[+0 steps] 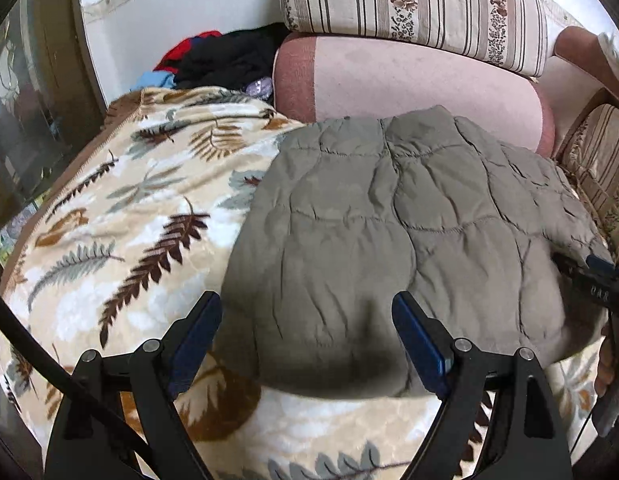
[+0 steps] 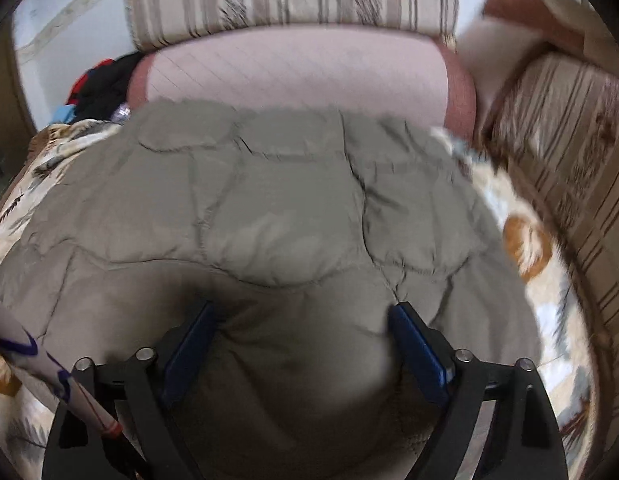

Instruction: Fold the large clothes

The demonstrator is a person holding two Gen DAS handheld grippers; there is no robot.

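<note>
Jacket: the gray puffy jacket (image 1: 397, 216) lies flat on the leaf blanket (image 1: 121, 216), with its far edge up against the pink cushion (image 1: 409, 80) at 12 o'clock.
Left gripper: the left gripper (image 1: 307, 336) is spread wide, holding nothing. It hangs over the jacket's near edge at 6 o'clock.
Right gripper: the right gripper (image 2: 303, 340) is wide too, nothing pinched. It sits low over the jacket, with the puffy cloth between its blue fingers (image 2: 419, 346).
Behind: a striped pillow (image 1: 413, 4) rests on the pink cushion. A heap of dark clothes (image 1: 229, 60) sits at 11 o'clock.
</note>
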